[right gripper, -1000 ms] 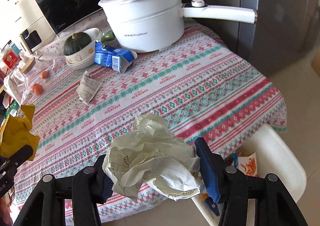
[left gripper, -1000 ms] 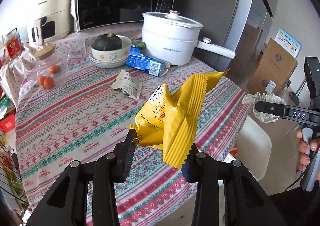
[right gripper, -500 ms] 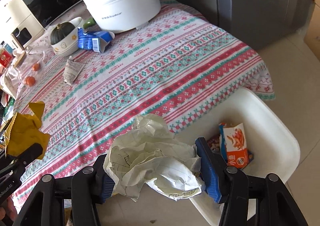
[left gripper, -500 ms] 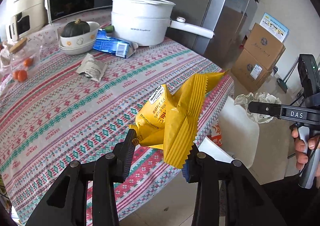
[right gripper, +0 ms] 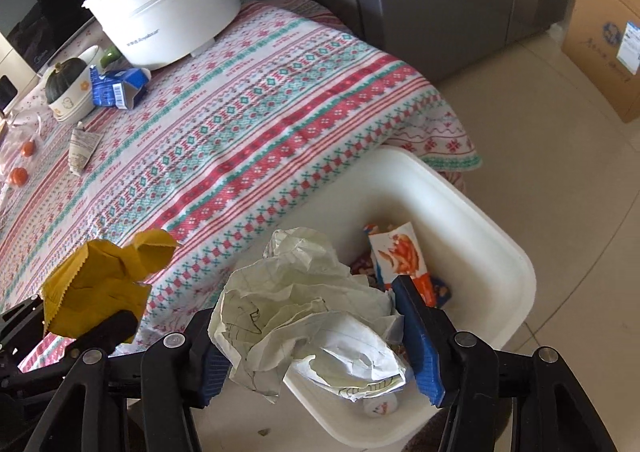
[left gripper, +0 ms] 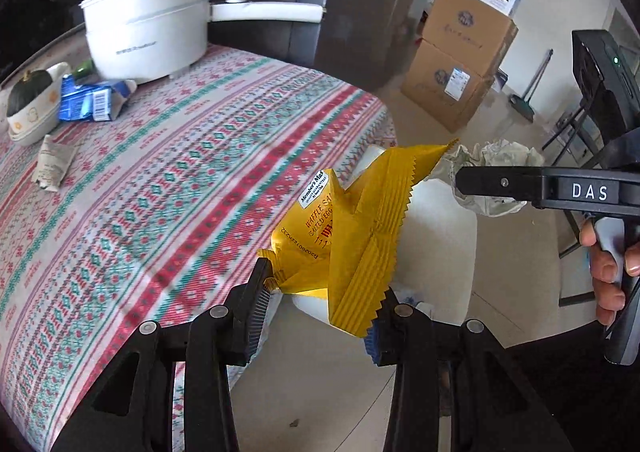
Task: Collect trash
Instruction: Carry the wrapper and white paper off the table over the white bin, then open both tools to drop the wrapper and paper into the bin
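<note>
I have two pieces of trash in hand, one per gripper. My left gripper (left gripper: 320, 306) has its jaws clamped on a crumpled yellow foil snack wrapper (left gripper: 352, 240), which hangs past the corner of the tabletop (left gripper: 180, 180), just short of the white plastic trash bin (right gripper: 472, 212). My right gripper (right gripper: 316, 352) has its jaws clamped on a crumpled ball of white lined paper (right gripper: 308, 312), held directly above the bin's open mouth. A person's hand (left gripper: 608, 272) grips the right gripper's handle.

Inside the bin I count one orange-and-white snack packet (right gripper: 400, 264) leaning on the inner wall, plus some small scraps at the bottom that I cannot tell apart. The bin stands on the tiled floor, tight against the tabletop's corner.

Farther from the bin, on the striped red, green and white tablecloth, two pieces of trash remain: one flattened blue carton (right gripper: 120, 88) and one folded printed paper wrapper (right gripper: 82, 146). Beyond them sit one white lidded pot with a long handle (right gripper: 168, 12), one cream bowl holding a dark green squash (right gripper: 66, 86), and two small orange fruits (right gripper: 18, 174). Across the floor from the bin I count two stacked cardboard boxes (left gripper: 460, 56).
</note>
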A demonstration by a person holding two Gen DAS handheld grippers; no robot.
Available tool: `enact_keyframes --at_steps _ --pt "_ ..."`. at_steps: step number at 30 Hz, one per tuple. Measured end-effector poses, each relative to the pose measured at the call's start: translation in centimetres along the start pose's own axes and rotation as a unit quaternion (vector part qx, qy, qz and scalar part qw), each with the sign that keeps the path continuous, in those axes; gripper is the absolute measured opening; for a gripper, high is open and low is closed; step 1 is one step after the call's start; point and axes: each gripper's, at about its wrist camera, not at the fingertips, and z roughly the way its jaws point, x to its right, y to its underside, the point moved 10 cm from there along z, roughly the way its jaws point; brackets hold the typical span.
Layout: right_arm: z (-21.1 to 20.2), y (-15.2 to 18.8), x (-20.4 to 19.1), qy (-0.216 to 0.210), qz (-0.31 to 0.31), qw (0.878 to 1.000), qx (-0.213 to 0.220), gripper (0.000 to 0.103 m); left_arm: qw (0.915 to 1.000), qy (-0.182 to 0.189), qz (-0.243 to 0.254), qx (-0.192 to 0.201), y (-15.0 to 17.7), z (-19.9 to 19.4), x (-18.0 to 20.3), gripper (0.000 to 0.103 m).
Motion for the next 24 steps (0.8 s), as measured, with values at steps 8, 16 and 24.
enact_keyframes --at_steps 8,16,24 --pt "-0.8 0.4 4.4 0.035 0.007 0.999 0.005 0.064 0.9989 0.003 0.042 -0.022 0.3 3.5 3.5 0.043" --pt "-1.1 1.0 8.0 0.049 0.028 0.998 -0.001 0.064 0.9987 -0.004 0.04 -0.033 -0.3 5.7 4.4 0.066" --pt "-1.2 0.7 8.2 0.047 0.028 0.998 -0.002 0.065 0.9987 -0.029 0.025 -0.034 -0.6 5.6 3.5 0.089"
